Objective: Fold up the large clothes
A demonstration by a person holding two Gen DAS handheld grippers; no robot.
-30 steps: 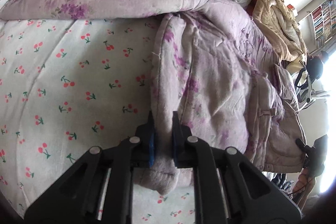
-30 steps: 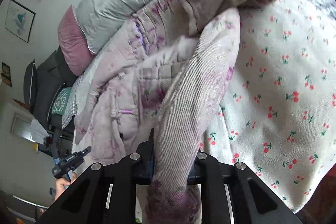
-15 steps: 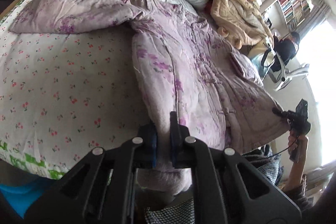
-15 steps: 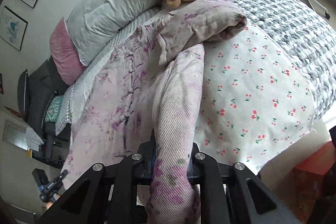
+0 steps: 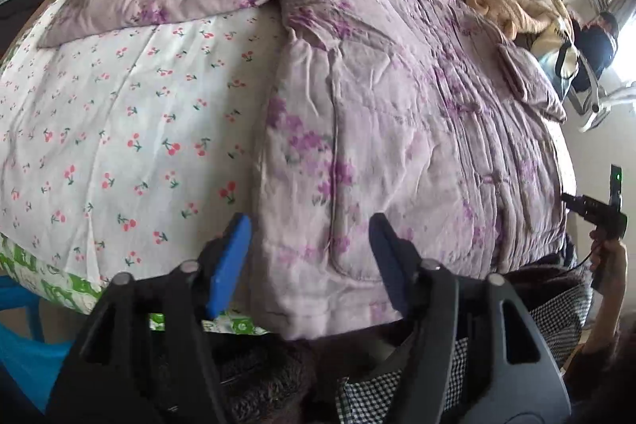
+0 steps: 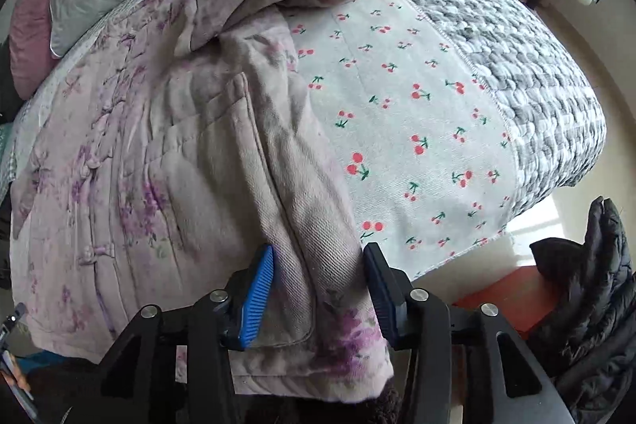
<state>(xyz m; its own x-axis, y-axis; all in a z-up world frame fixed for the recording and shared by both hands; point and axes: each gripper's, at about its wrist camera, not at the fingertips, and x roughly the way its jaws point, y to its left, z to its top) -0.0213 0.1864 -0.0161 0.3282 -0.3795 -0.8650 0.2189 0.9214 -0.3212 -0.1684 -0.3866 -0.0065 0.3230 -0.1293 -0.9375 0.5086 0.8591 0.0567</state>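
coat (image 5: 397,114) | light purple, padded, with purple flowers | spread flat on the bed, front up | sleeves out to both sides | hem at the near edge

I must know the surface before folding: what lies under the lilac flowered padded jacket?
The lilac flowered padded jacket lies on a white cherry-print bedcover, seen on both sides. What is beneath its middle is covered and cannot be seen.
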